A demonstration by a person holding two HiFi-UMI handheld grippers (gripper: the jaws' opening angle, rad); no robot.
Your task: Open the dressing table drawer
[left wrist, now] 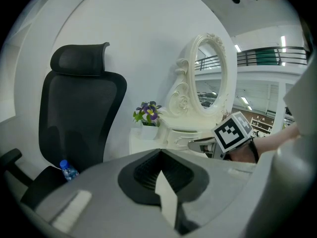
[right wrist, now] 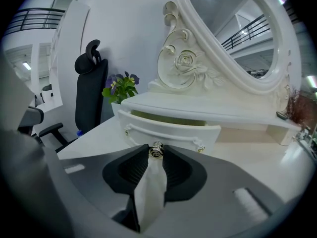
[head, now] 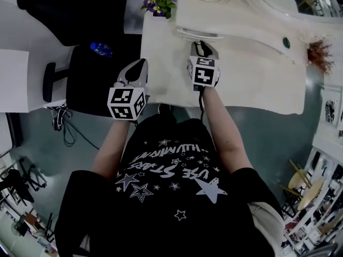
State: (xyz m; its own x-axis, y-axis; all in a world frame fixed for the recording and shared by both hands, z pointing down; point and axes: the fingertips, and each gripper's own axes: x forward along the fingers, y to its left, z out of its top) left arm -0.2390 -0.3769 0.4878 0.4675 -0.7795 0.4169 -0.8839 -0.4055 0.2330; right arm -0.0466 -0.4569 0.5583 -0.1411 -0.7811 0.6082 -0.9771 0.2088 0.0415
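A white ornate dressing table (head: pixel 257 63) carries a small drawer (right wrist: pixel 168 128) under its mirror shelf, pulled partly out so a gap shows above its front. My right gripper (right wrist: pixel 156 151) is shut on the drawer's metal knob (right wrist: pixel 156 150); from the head view the right gripper (head: pixel 202 51) sits against the drawer front (head: pixel 199 35). My left gripper (head: pixel 136 73) hovers off the table's left edge, shut with nothing in it. In the left gripper view the left gripper (left wrist: pixel 161 155) faces the table from the side, with the drawer (left wrist: pixel 190 139) beyond.
A black office chair (head: pixel 80 42) stands left of the table with a blue-capped bottle (head: pixel 100 48) on its seat. A pot of purple flowers (head: pixel 158 3) sits at the table's back left corner. The oval mirror (right wrist: pixel 233 33) rises above the shelf.
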